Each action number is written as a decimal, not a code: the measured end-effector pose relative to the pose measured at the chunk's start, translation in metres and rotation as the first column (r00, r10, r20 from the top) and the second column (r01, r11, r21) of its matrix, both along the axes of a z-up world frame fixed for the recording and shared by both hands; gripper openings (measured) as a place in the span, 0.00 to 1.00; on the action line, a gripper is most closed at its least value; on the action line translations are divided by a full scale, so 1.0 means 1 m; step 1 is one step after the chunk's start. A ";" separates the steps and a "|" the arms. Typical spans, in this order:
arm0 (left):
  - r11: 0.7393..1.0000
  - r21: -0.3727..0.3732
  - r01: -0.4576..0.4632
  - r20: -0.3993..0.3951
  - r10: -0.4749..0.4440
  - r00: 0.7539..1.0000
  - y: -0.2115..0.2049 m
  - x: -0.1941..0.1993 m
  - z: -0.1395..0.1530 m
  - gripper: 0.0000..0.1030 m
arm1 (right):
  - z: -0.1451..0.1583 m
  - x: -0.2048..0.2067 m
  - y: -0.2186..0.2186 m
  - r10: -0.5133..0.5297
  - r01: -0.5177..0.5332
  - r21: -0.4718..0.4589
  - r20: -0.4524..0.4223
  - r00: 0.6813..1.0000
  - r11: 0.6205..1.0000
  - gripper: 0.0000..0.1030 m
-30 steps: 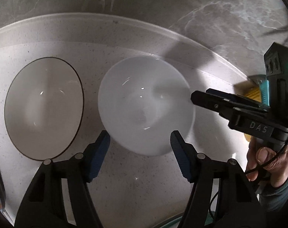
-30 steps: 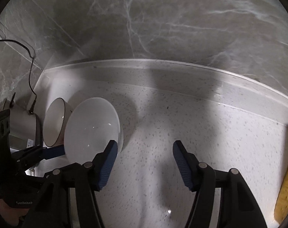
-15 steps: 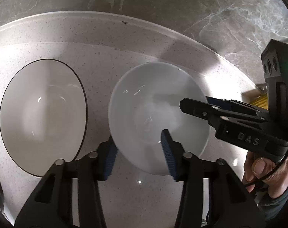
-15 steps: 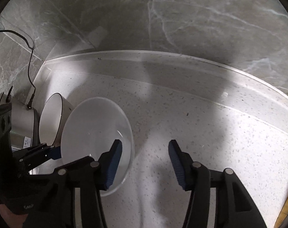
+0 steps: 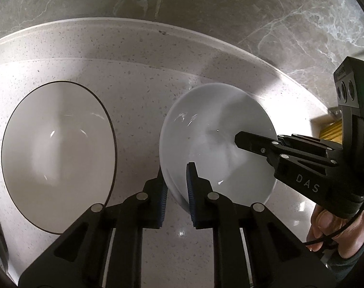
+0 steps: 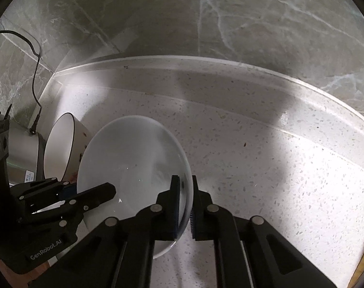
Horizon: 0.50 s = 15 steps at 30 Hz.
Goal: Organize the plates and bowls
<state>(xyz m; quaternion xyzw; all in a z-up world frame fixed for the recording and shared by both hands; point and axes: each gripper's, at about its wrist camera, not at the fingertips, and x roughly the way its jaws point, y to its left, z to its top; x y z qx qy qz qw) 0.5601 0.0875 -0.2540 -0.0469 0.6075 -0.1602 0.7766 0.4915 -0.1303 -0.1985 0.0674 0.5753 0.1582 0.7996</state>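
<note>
Fingers of both the left gripper (image 5: 176, 187) and right gripper (image 6: 184, 204) pinched opposite rims of 1 white bowl (image 5: 217, 144); only the right wrist view showed a power cord (image 6: 34, 55).

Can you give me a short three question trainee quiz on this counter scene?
1. True or false: both grippers grip one bowl.
2. Which bowl has a dark rim? A: the gripped one. B: the free one.
3. Fill in: the free bowl sits on the ____.

Key:
1. True: the left gripper and right gripper pinch opposite sides of the white bowl's rim.
2. B, the dark-rimmed bowl.
3. Counter.
</note>
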 end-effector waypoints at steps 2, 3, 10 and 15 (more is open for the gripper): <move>1.000 -0.003 0.000 0.000 0.000 1.000 0.002 -0.004 0.003 0.12 | 0.001 -0.001 0.000 -0.005 0.006 -0.001 0.005 1.000 1.000 0.08; 1.000 -0.006 0.002 -0.001 -0.002 1.000 0.002 -0.005 0.003 0.12 | 0.003 0.000 0.001 -0.008 0.008 -0.001 0.011 1.000 1.000 0.08; 1.000 -0.029 0.001 0.013 0.000 1.000 0.008 -0.013 0.020 0.12 | 0.020 -0.007 0.003 -0.010 0.011 -0.008 0.040 0.999 1.000 0.07; 0.999 -0.044 0.006 0.037 -0.004 0.999 0.018 -0.030 0.041 0.12 | 0.036 -0.018 0.008 0.001 -0.001 -0.003 0.058 0.998 1.000 0.07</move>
